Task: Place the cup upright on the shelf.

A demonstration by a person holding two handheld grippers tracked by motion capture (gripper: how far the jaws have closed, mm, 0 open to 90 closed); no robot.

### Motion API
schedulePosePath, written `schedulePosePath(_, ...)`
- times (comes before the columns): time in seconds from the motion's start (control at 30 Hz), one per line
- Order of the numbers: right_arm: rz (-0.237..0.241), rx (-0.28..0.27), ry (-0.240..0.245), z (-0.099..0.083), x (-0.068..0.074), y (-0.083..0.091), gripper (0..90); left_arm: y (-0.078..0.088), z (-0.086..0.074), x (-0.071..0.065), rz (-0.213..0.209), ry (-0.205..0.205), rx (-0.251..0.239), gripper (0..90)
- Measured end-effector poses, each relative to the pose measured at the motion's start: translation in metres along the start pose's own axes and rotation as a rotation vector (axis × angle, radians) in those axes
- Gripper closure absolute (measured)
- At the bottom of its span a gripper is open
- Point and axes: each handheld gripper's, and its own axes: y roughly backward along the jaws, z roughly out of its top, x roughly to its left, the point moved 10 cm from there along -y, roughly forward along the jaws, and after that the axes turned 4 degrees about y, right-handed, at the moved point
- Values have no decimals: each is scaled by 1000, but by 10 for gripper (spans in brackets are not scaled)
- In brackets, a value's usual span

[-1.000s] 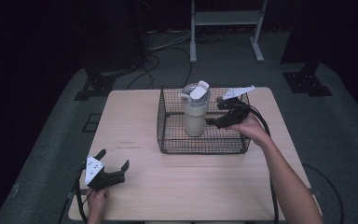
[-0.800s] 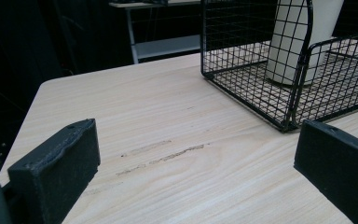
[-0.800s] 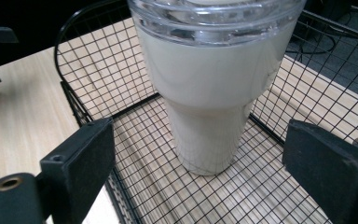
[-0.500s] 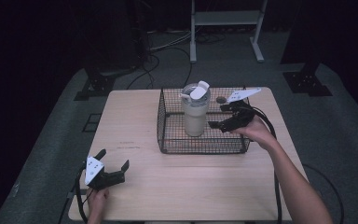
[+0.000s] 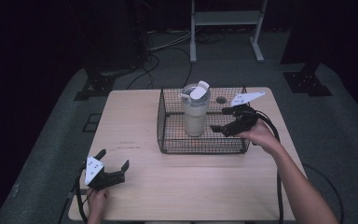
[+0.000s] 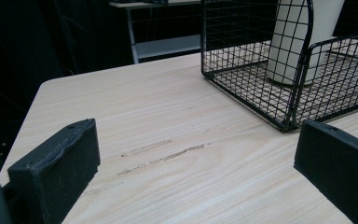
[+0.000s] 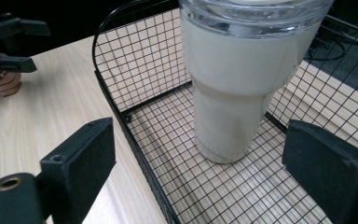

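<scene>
A pale wooden table [image 5: 186,186] stands on grey floor in a dark room, with a white metal stand [image 5: 223,18] beyond its far edge. A black wire basket [image 5: 168,135] sits toward the far right corner, and a cream tumbler [image 5: 195,116] stands upright inside it, its lid flap raised. The right gripper [image 5: 223,120] hangs over the basket's right side, jaws wide, just beside the tumbler without touching. The left gripper [image 5: 114,163] rests near the near left corner, jaws wide and empty. The left gripper view shows faint dark scuffs [image 6: 168,153] on the wood; the right gripper view shows the tumbler's clear lid rim [image 7: 254,18].
</scene>
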Motion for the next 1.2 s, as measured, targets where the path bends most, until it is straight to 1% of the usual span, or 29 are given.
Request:
schedulePosePath(0.2, 8, 1, 13, -5, 6, 5, 89, 0, 0, 0, 1, -4, 1, 0)
schedulePosePath(0.5, 14, 10, 10, -16, 11, 9, 89, 0, 0, 0, 1, -3, 0, 0)
schedulePosePath(0.8, 19, 2, 12, -22, 17, 15, 89, 0, 0, 0, 0, -2, 1, 0)
schedulePosePath(0.93, 29, -8, 12, -24, 21, 18, 89, 0, 0, 0, 0, 0, -2, 0)
schedulePosePath(1.03, 39, -7, 11, -27, 26, 19, 89, 0, 0, 0, 0, 1, -2, 0)
schedulePosePath(1.2, 42, -5, 16, -32, 29, 20, 89, 0, 0, 0, 0, 2, -2, 0)
